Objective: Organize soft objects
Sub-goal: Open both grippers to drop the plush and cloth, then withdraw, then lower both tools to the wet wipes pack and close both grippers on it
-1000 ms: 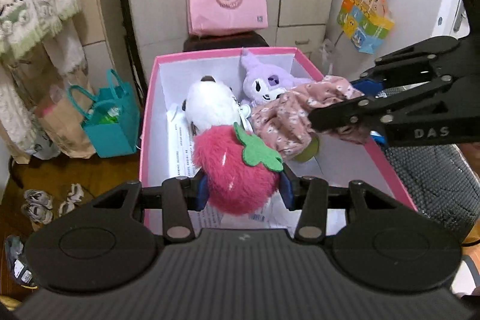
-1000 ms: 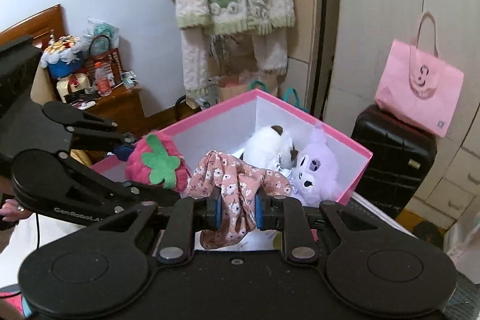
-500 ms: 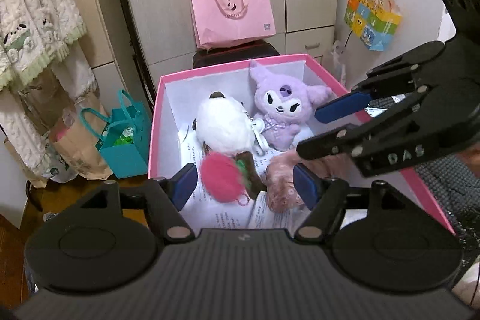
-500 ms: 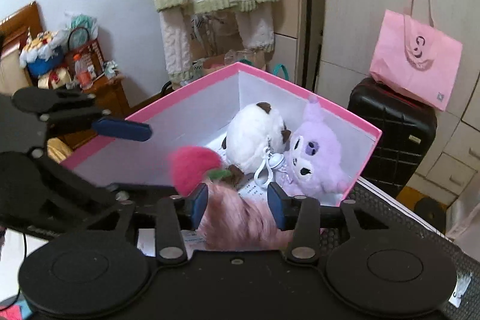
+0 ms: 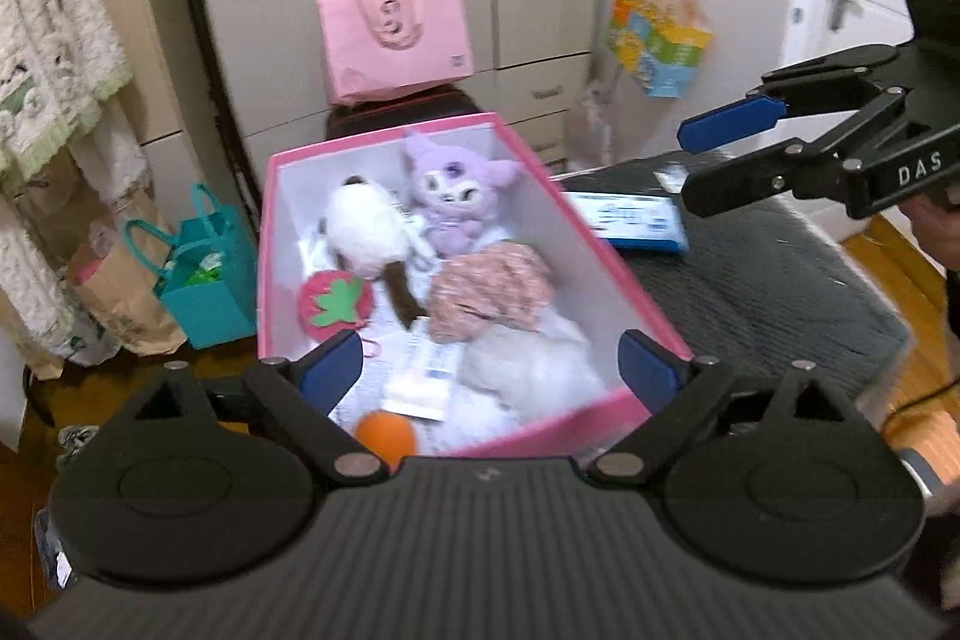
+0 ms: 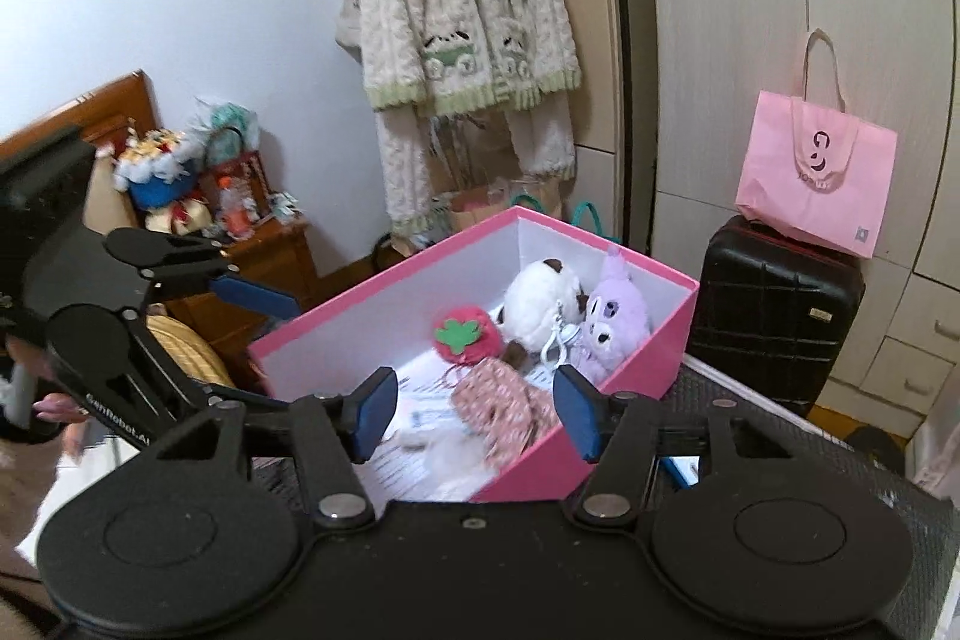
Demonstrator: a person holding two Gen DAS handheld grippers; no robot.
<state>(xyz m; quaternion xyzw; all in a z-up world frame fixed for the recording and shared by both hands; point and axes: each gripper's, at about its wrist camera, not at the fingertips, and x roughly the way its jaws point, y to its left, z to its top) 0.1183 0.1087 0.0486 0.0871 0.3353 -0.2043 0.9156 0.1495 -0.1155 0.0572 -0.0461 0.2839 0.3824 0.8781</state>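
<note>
In the pink box: a strawberry plush [image 5: 333, 303] and a floral cloth bundle [image 5: 489, 289] lie loose on the papers at the bottom, beside a white plush [image 5: 366, 229] and a purple plush [image 5: 450, 193] at the far end.
Pink box [image 5: 624, 280]: it sits open-topped on the dark mat [image 5: 768, 292], the one container here, so it reads as the collecting spot for the soft things.
Left gripper [image 5: 489, 367]: released, jaws opening wide with nothing pressed between the pads; it hangs above the near rim of the box, tilted down into it.
Right gripper [image 6: 474, 415]: also released, jaws opening and empty; the cloth bundle lies below and beyond its pads, not touched.
Near end of the box: a white fluffy thing [image 5: 528, 370] and an orange ball [image 5: 385, 433] lie just under the left pads, close to the front wall.
Outside the box: a blue-edged packet [image 5: 627, 220] rests on the mat beside the right wall; whether it is soft I cannot tell.
My reading: both hands are empty and free, so the drop looks done and a fresh item would be next.
</note>
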